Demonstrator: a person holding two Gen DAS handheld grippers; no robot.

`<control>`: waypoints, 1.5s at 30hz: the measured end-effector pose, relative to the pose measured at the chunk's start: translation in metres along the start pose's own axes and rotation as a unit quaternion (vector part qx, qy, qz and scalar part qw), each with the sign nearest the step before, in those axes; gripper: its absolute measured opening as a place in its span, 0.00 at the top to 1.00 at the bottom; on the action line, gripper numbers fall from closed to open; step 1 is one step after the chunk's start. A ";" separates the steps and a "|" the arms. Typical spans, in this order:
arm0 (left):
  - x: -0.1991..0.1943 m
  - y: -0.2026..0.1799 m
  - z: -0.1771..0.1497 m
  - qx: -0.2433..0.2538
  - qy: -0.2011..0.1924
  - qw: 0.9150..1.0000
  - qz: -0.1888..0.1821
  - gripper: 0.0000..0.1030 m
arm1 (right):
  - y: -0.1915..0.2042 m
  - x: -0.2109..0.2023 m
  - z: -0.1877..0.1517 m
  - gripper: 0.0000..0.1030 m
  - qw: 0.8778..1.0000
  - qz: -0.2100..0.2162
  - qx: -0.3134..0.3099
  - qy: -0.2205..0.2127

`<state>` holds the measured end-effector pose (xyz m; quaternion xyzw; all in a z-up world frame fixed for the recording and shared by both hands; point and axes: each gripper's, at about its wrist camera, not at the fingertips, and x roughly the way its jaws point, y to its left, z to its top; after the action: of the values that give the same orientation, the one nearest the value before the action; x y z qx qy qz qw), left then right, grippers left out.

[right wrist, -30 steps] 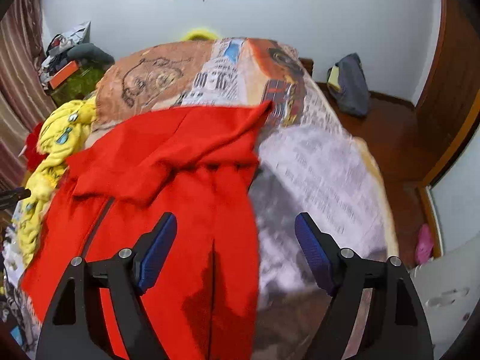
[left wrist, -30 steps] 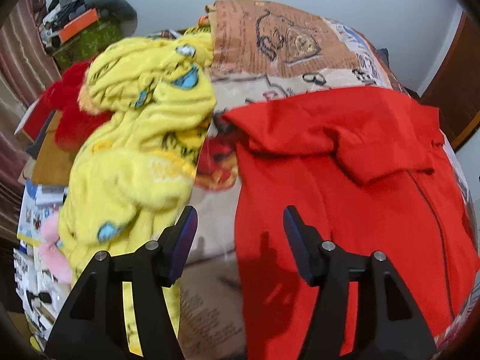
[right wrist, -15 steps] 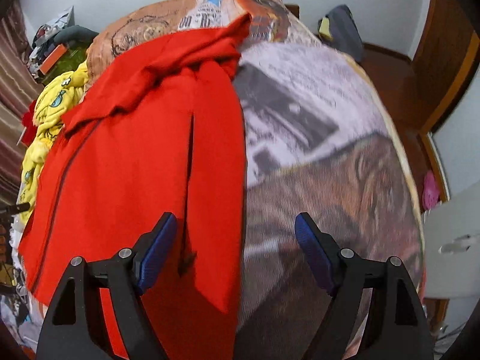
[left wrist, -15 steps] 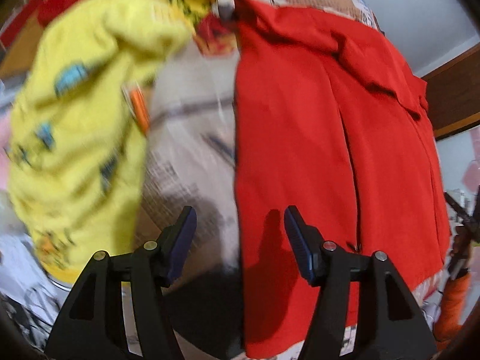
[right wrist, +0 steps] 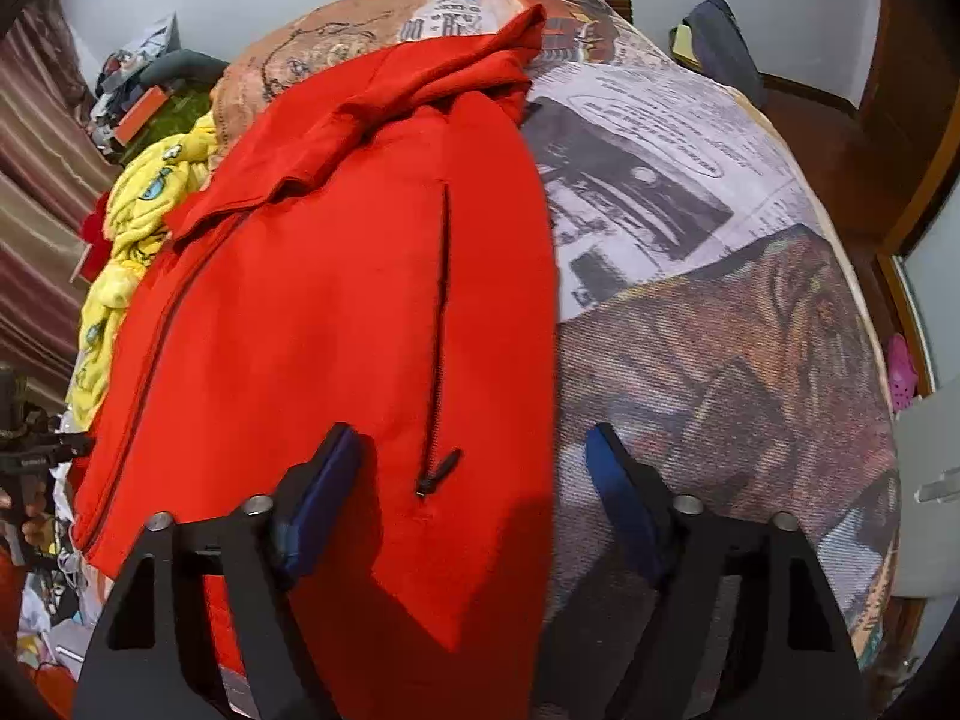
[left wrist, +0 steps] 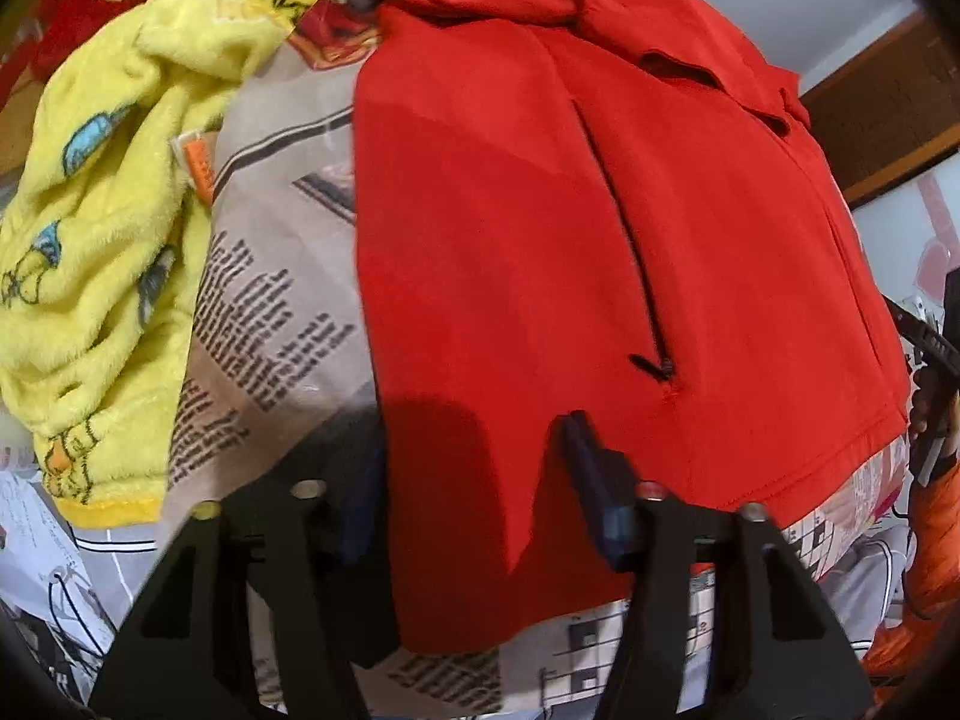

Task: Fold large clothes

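Note:
A large red zip jacket (left wrist: 540, 210) lies flat on a bed covered in a newspaper-print sheet (left wrist: 270, 300). It also shows in the right wrist view (right wrist: 336, 300), with a pocket zip (right wrist: 441, 348). My left gripper (left wrist: 474, 474) is open over the jacket's near left hem corner, jaws either side of the cloth edge. My right gripper (right wrist: 474, 480) is open over the jacket's near right hem corner. Neither holds cloth.
A yellow fleece garment (left wrist: 102, 210) lies bunched left of the jacket, also in the right wrist view (right wrist: 132, 228). The bed sheet (right wrist: 720, 330) stretches right of the jacket. A dark bag (right wrist: 720, 42) and wooden floor lie beyond the bed. Clutter stands at the far left.
Both grippers have dropped and moved in towards the jacket's near hem, so each now straddles a hem corner. Both stay open. The jacket has not moved.

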<state>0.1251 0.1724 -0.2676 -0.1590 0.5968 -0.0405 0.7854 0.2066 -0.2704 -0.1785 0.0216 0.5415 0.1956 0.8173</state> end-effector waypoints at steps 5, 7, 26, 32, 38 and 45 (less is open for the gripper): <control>0.001 -0.014 0.006 -0.001 -0.014 1.000 -0.004 0.94 | 0.013 0.001 0.005 0.83 1.000 0.017 -0.018 0.007; 0.000 -0.018 0.010 0.000 -0.023 1.000 0.003 0.96 | 0.017 -0.001 0.007 0.87 1.000 0.010 -0.029 0.003; -0.104 -0.038 0.109 0.008 -0.210 0.977 -0.028 0.97 | 0.030 -0.050 0.106 0.97 0.989 0.021 -0.062 -0.129; -0.093 -0.045 0.121 0.030 -0.204 0.978 -0.017 0.97 | 0.026 -0.041 0.111 0.96 0.993 0.005 -0.065 -0.099; -0.075 -0.040 0.106 0.032 -0.181 0.983 -0.009 0.97 | 0.015 -0.020 0.069 0.46 0.996 -0.041 -0.062 -0.043; -0.070 -0.032 0.091 0.017 -0.175 0.984 -0.007 0.97 | -0.003 0.001 0.015 0.46 0.999 -0.008 -0.012 0.044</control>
<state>0.1959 0.1784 -0.1715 -0.1546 0.4483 -0.0274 0.8800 0.2209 -0.2699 -0.1739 -0.0008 0.5748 0.1962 0.7944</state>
